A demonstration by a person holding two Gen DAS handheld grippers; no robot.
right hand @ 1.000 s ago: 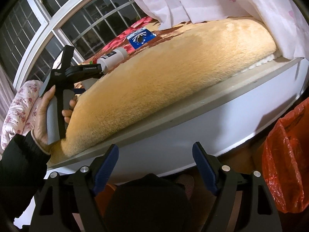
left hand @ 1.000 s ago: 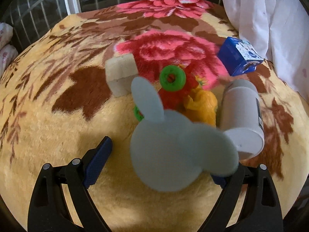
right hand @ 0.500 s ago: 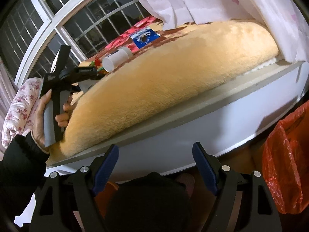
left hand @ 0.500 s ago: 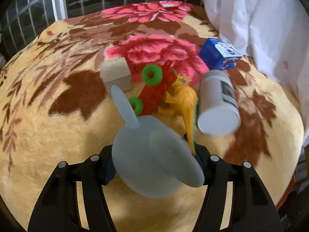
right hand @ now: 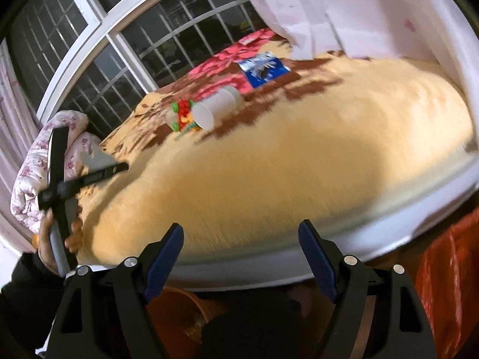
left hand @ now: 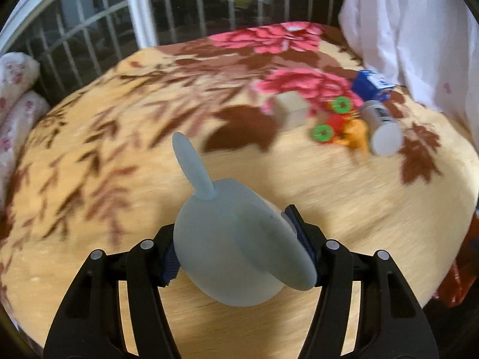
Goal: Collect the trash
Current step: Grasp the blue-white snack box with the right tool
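Left gripper (left hand: pixel 236 254) at lower centre of the left wrist view, closed about halfway on a pale grey-blue fan (left hand: pixel 236 245); both blue pads pressing on its round body, one blade standing up toward the middle of the frame. Held above the flowered blanket (left hand: pixel 119 155), not touching it. Far in the upper right of this view, a small heap on the blanket: beige block (left hand: pixel 292 112), red toy with green wheels (left hand: pixel 333 119), orange figure (left hand: pixel 356 137), white bottle (left hand: pixel 381 128) lying on its side, blue carton (left hand: pixel 372 85) just behind the bottle. All blurred. Right gripper (right hand: pixel 241 261) at the bottom of the right wrist view, jaws wide apart, nothing between them; pointing at the bed edge. At left edge of the same view, a hand (right hand: pixel 57 239) around the handle of the left gripper. Red bag (right hand: pixel 449 284) at lower right, orange bucket (right hand: pixel 185 311) low in the frame behind the right gripper.
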